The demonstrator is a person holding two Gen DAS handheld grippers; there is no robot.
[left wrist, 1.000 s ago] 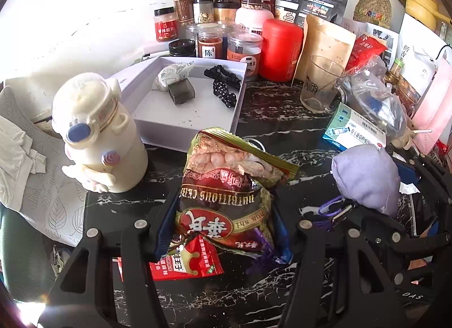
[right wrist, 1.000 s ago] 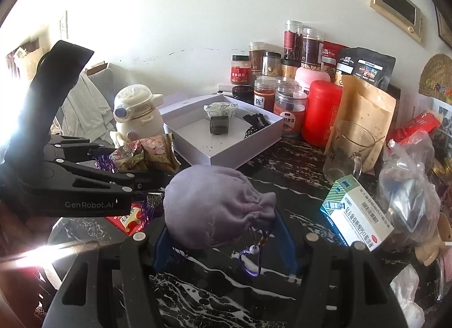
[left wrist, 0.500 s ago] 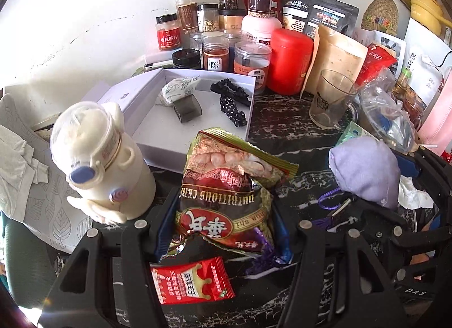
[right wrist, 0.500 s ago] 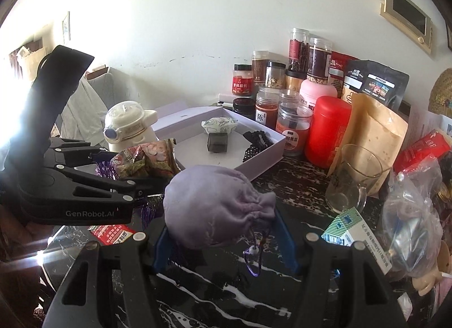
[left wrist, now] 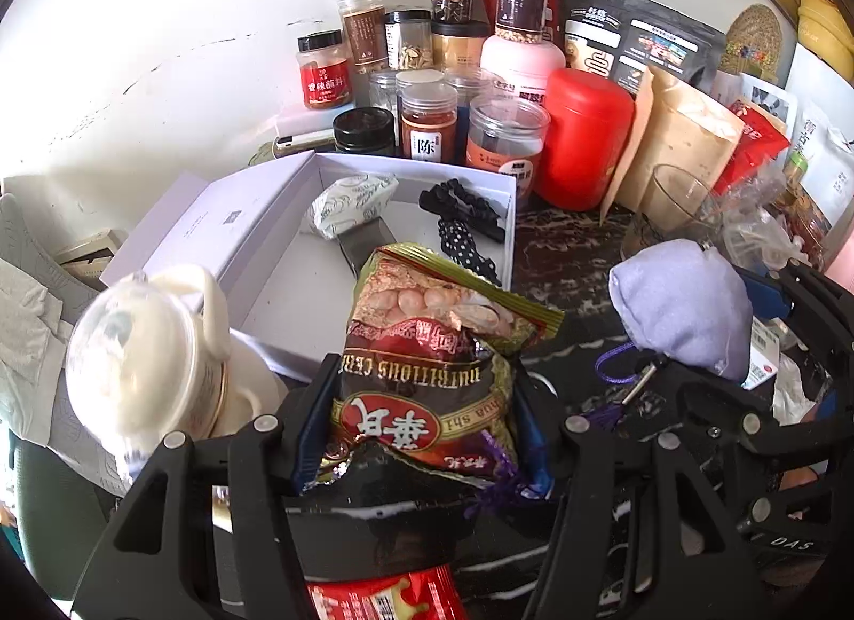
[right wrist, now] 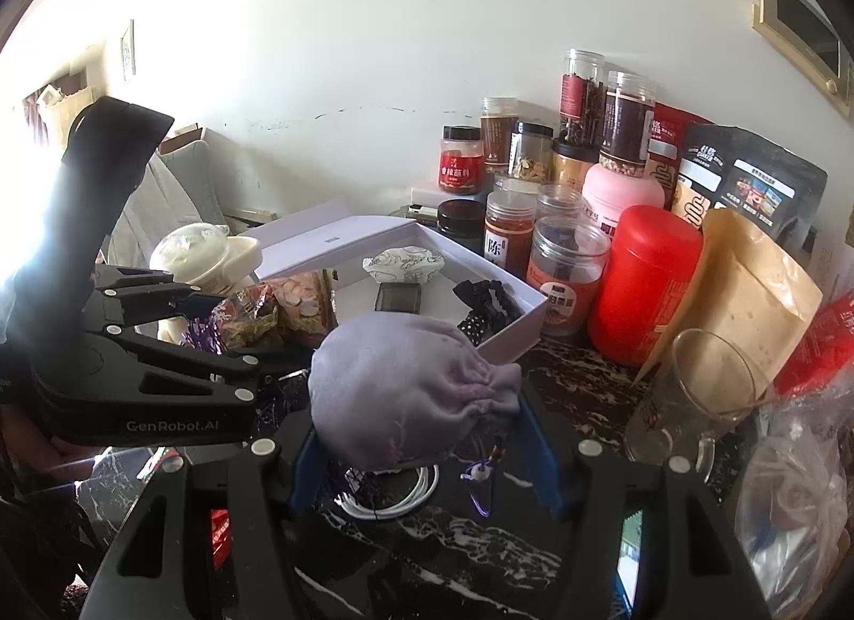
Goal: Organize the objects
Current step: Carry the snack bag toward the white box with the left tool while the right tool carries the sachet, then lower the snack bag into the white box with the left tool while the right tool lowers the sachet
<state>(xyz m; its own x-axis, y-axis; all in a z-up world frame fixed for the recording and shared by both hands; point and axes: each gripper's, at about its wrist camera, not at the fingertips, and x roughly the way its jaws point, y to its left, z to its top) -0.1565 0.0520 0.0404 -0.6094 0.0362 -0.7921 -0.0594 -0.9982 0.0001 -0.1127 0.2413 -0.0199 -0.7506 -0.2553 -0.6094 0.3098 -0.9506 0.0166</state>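
Crinkly foil and soft lilac cloth, both in my grip.
My left hand-held gripper [left wrist: 421,428] clamps the glossy snack packet [left wrist: 427,353]; my right hand-held gripper [right wrist: 421,438] pinches a plump drawstring pouch [right wrist: 405,390] above the marbled worktop [right wrist: 560,385].

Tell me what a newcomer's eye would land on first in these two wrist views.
Front and centre: the left hand-held gripper clamps a shiny snack bag, and the right hand-held gripper pinches a lilac drawstring pouch. Beyond both lies an open white box holding a few small items. Behind that, against the wall, a crowd of jars surrounds a bright red canister.
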